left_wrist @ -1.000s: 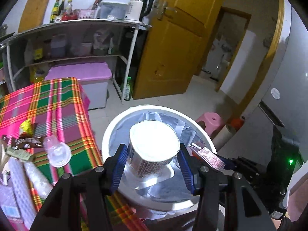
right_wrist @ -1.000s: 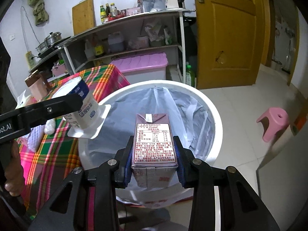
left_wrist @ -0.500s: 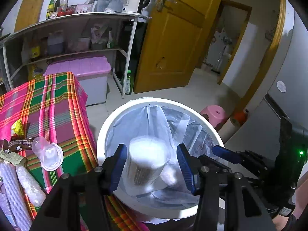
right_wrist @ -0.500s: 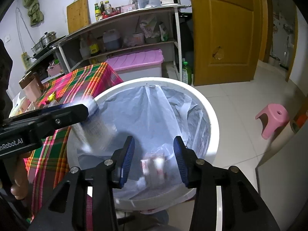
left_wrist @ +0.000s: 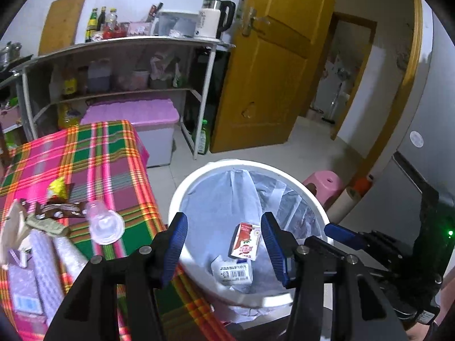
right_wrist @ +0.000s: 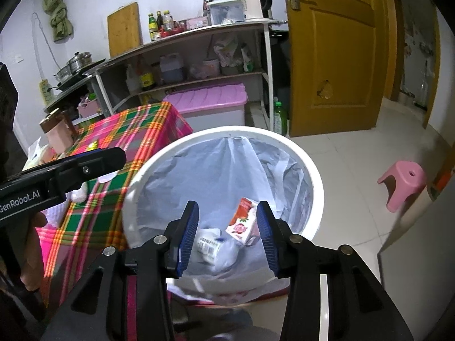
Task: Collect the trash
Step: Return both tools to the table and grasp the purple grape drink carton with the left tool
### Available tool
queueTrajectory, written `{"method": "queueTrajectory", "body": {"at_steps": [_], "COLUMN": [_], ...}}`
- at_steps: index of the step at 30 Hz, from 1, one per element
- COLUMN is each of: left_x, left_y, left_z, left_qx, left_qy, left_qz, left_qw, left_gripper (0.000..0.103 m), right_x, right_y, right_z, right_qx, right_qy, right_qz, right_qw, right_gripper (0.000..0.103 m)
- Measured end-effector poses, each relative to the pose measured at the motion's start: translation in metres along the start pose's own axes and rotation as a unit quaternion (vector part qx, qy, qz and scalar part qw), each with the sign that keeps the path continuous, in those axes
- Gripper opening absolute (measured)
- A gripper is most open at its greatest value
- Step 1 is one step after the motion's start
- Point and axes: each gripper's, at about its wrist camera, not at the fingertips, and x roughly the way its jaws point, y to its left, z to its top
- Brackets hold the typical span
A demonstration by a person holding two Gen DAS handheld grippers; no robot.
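- The left gripper (left_wrist: 224, 244) hangs over the white bin (left_wrist: 182, 196) with its jaws spread and nothing between them; the right gripper (right_wrist: 227, 236) is the same — spread, empty, above the bin (right_wrist: 315, 182).
- 2 pieces of trash lie at the bottom of the bin's plastic liner (left_wrist: 224, 199): a small red-and-white carton (left_wrist: 245, 240) and, touching its lower edge, a white cup (left_wrist: 233, 272) lying on its side with a barcode label up.
- More trash sits on the plaid tablecloth (left_wrist: 111, 153) just beside the bin: a clear plastic cup (left_wrist: 103, 223) on its side, a dark wrapper (left_wrist: 62, 209) next to it, and a yellow wrapper (left_wrist: 57, 184) a little farther back.
- The clear cup looks light, thin and springy — likely to squash or pop out under a hard squeeze. I would close across its wall near the rim, gently.
- The wrappers look flat, limp and slick; they probably need a pinch at a raised fold or edge, since the cloth beneath may bunch up with them.
- Hard to make out: the pale bundles (left_wrist: 42, 255) at the table's near corner are motion-blurred and partly cut off by the left gripper's arm, so I cannot tell what they are or whether they count as trash.
- The bin's near wall and base are hidden behind both grippers, and the liner's folds could cover further items.
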Motion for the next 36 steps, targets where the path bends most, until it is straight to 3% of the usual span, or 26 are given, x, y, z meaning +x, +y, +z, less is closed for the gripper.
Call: {"method": "queueTrajectory", "body": {"at_steps": [14, 19, 26, 32, 36], "left_x": [-0.07, -0.086, -0.108, -0.119, -0.123], "left_y": [0.022, 0.038, 0.065, 0.088, 0.104], "left_z": [-0.035, -0.046, -0.064, -0.073, -0.077], "left_qx": [-0.011, -0.03, -0.055, -0.072, -0.09], "left_qy": [-0.047, -0.046, -0.05, -0.042, -0.043], "left_qz": [0.04, 0.048, 0.087, 0.117, 0.129], "left_qw": [0.998, 0.9973, 0.9935, 0.9896, 0.9866], "left_gripper": [0.054, 0.054, 0.054, 0.054, 0.061], "right_x": [-0.027, -0.026, -0.021, -0.017, -0.013], "right_y": [0.052, 0.073, 0.1, 0.116, 0.121], "right_z": [-0.015, -0.02, -0.027, -0.031, -0.029], "right_qx": [-0.042, -0.059, -0.081, -0.092, -0.095], "right_qy": [-0.011, -0.001, 0.015, 0.027, 0.032], "right_qz": [0.042, 0.078, 0.12, 0.135, 0.143], "right_qw": [0.998, 0.995, 0.989, 0.986, 0.985], "right_gripper": [0.044, 0.044, 0.044, 0.044, 0.044]}}
